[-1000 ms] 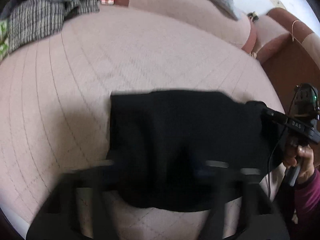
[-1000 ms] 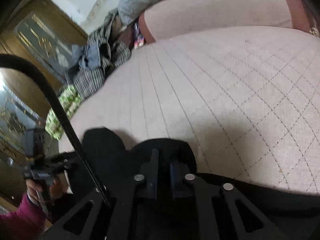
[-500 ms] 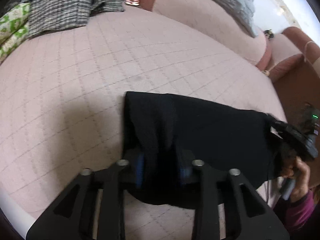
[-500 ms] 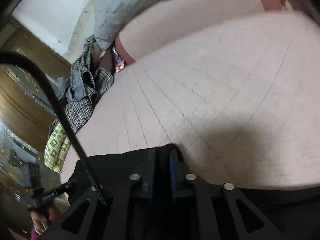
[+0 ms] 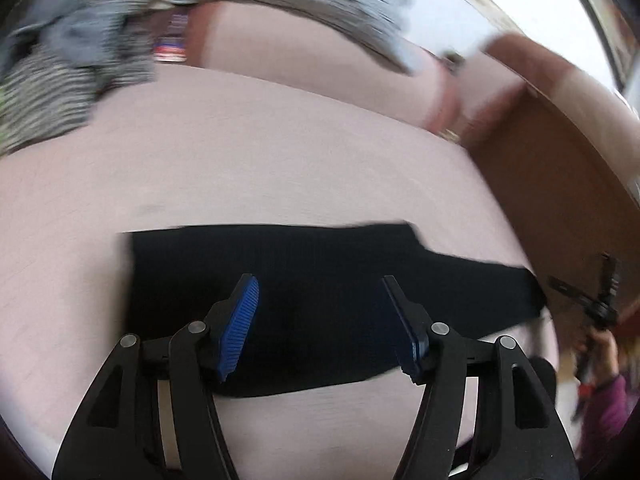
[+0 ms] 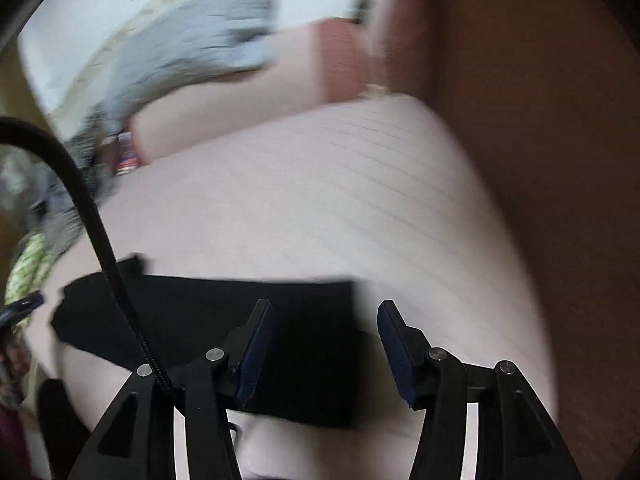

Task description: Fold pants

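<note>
The black pants [image 5: 320, 280] lie folded into a flat rectangle on the pink quilted bed [image 5: 280, 160]. My left gripper [image 5: 318, 286] hovers above their near edge, jaws opening, the blue pads [image 5: 240, 320] apart with nothing pressed between them. In the right wrist view the same pants [image 6: 200, 320] lie flat, and my right gripper [image 6: 326, 310] hangs over their right end, jaws opening and empty. The right gripper [image 5: 596, 304] also shows at the left wrist view's far right, held by a hand in a magenta sleeve.
A heap of grey and checked clothes [image 5: 64, 80] sits at the bed's far left, with a green patterned item [image 6: 28, 272] beside it. A grey blanket [image 5: 320, 4] drapes the pink headboard [image 5: 300, 56]. Brown floor [image 6: 540, 140] borders the bed on the right. A black cable [image 6: 88, 216] crosses the right wrist view.
Both grippers have let go of the pants and opened. The pants now lie flat, folded once more. Both grippers rose and drew back; the right one swung far sideways.
</note>
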Available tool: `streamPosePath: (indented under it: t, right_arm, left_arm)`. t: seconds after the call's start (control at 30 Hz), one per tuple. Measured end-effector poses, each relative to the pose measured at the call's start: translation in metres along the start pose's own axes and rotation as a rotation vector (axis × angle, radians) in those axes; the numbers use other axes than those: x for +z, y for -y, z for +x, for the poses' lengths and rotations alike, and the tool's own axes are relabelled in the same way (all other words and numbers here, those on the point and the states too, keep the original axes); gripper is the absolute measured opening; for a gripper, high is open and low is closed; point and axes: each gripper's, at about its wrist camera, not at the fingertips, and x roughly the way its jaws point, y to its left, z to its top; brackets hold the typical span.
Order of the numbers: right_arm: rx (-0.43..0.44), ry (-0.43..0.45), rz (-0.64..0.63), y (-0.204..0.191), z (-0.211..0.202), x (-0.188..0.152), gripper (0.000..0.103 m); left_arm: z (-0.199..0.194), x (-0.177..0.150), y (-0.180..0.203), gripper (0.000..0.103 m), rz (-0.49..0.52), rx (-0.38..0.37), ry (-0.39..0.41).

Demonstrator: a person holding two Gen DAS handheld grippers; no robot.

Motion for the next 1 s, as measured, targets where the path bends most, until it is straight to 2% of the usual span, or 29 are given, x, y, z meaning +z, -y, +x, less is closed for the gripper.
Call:
streamPosePath:
  t: [0.1,0.2,0.23,0.27,0.3,0.37,0.43,0.5,0.6,0.7,0.83,0.9,1.0]
  right_arm:
    - [0.081,-0.02,0.07,0.019,0.008,-0.011,0.052]
    - [0.153,-0.027,0.055,0.008,0.023,-0.018,0.051]
    - [0.167,-0.039,0.034,0.0,0.03,-0.021,0.045]
    - [0.182,-0.049,0.013,-0.008,0.036,-0.022,0.029]
    - [0.17,-0.043,0.001,-0.009,0.036,-0.024,0.027]
    - [0.162,-0.016,0.007,-0.015,0.031,-0.026,0.027]
    - [0.177,-0.002,0.055,-0.004,0.023,-0.035,0.029]
    - [0.196,-0.004,0.098,0.009,0.015,-0.047,0.048]
    - [0.266,-0.005,0.117,0.015,0.012,-0.06,0.048]
    - [0.293,0.017,0.113,0.018,0.017,-0.065,0.048]
    - [0.377,0.043,0.127,0.024,0.025,-0.062,0.049]
    - [0.409,0.042,0.113,0.021,0.032,-0.06,0.049]
    - [0.45,0.058,0.115,0.024,0.037,-0.06,0.049]
  left_arm:
    - [0.029,0.001,0.043,0.062,0.049,-0.039,-0.058]
    - [0.059,-0.001,0.082,0.062,0.085,-0.093,-0.106]
    - [0.068,-0.002,0.093,0.062,0.092,-0.108,-0.126]
    - [0.079,-0.003,0.107,0.062,0.102,-0.114,-0.152]
    - [0.087,-0.003,0.118,0.062,0.114,-0.118,-0.166]
    - [0.1,-0.005,0.145,0.062,0.155,-0.161,-0.193]
    - [0.112,-0.003,0.169,0.062,0.19,-0.222,-0.223]
    - [0.124,0.003,0.185,0.062,0.21,-0.264,-0.241]
    - [0.145,0.013,0.213,0.062,0.231,-0.342,-0.277]
    - [0.173,0.024,0.245,0.062,0.255,-0.409,-0.331]
    - [0.212,0.027,0.288,0.062,0.385,-0.348,-0.41]
    - [0.226,0.029,0.304,0.062,0.464,-0.322,-0.42]
    - [0.237,0.033,0.316,0.062,0.524,-0.373,-0.456]
